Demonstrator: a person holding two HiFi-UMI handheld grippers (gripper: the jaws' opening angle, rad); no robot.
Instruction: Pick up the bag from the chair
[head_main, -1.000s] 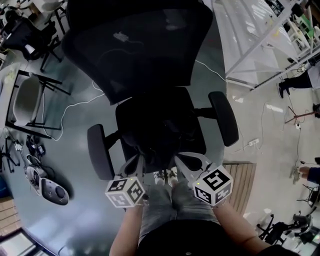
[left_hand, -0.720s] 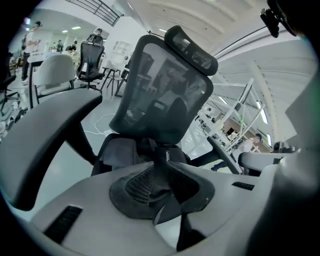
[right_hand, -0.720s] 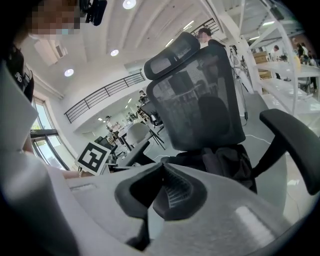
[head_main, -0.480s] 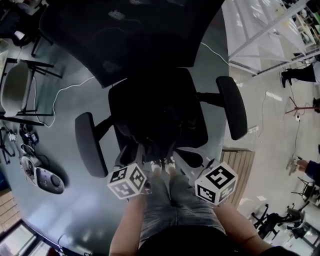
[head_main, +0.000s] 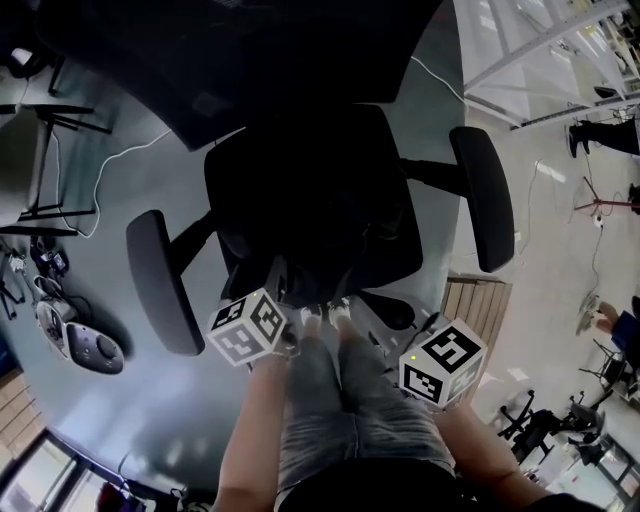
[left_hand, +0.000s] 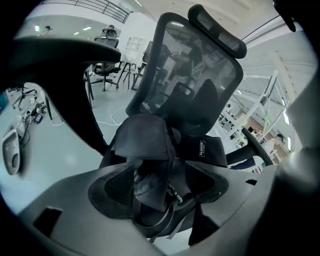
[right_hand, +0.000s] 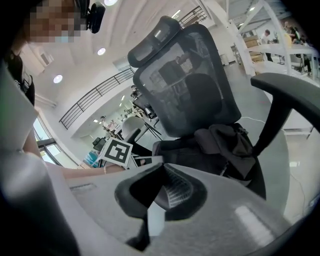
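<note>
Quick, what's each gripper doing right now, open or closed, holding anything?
Left gripper: open; its jaws have just been opening wide, with the bag between them, not gripped.
Right gripper: closed, holding nothing.

bright ceiling lights (right_hand: 58, 78), sheen on the floor (head_main: 150, 430), black chair (head_main: 320, 200) underexposed, strong fisheye bending at edges.

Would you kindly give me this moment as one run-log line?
phase: reaching for bag | left gripper: jaws just opening, bag between them, not gripped | right gripper: shut, empty | bag: on chair
</note>
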